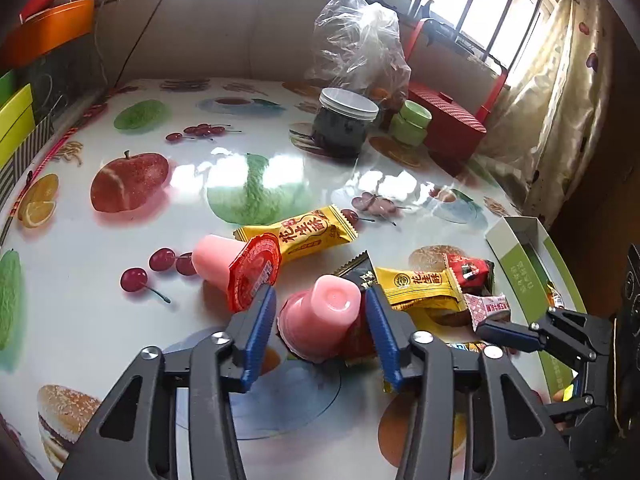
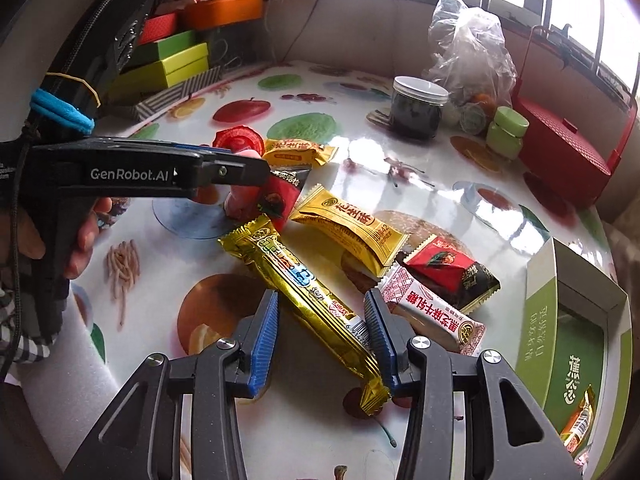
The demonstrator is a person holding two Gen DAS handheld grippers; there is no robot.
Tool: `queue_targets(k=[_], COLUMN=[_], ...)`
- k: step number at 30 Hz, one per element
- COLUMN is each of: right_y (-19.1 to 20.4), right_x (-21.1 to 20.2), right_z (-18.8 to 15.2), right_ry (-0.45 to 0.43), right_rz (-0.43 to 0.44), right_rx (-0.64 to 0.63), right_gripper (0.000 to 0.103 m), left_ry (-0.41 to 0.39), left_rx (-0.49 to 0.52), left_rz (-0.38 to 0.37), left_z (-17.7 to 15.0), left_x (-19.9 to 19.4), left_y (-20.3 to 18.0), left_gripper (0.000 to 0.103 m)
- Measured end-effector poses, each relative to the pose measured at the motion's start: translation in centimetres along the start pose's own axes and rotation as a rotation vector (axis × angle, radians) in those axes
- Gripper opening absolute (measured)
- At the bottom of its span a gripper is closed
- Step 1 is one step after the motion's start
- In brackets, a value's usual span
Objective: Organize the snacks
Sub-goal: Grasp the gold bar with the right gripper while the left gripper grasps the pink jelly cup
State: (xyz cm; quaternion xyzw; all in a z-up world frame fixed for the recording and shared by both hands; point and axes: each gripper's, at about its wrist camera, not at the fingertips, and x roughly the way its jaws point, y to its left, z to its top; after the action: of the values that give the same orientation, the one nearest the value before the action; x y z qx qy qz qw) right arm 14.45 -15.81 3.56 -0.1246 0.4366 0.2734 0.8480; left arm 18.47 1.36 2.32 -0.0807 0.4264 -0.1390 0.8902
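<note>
Pink jelly cup [image 1: 324, 314], upturned on desk [image 1: 120, 340], sits betw. pads of left tongs [image 1: 320, 320], partly closed; contact unclear. Right tongs [image 2: 322, 332] straddle gold bar [image 2: 308, 292], one pad touching, not clamped. Both prob. poised to lift snacks toward green box [image 2: 540, 320] at desk edge.

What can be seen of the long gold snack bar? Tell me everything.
The gold snack bar is a long, thin packet in shiny gold foil with crimped ends, coloured lettering and a barcode near its lower end. It lies flat on the table, running diagonally. Its lower part sits between the blue pads of the right hand-held gripper; the right pad looks to touch it, the left stands clear. Its upper end lies close to a yellow packet.
</note>
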Motion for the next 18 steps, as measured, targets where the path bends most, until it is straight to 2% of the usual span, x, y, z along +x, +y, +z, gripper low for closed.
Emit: queue_targets(k=[6,14,18], right_y=[0.1,1.0,1.4], right_x=[-0.3,0.5,1.1], right_z=[-0.1,0.1,0.1], right_ry=[-0.004,0.023,0.038], right_rz=[0.028,0.044,0.044], right_rx=[0.003,-0.022,-0.026], right_gripper=[0.026,0.028,0.030], left_ry=[-0.009,0.034,0.029], left_rx=[0.004,0.010,0.005], left_rz=[0.001,-0.001,0.007], left_z=[0.0,0.1,0.1], left_x=[0.1,1.2,1.2], left_y=[0.0,0.0,0.0], left_gripper=[0.038,0.038,0.038])
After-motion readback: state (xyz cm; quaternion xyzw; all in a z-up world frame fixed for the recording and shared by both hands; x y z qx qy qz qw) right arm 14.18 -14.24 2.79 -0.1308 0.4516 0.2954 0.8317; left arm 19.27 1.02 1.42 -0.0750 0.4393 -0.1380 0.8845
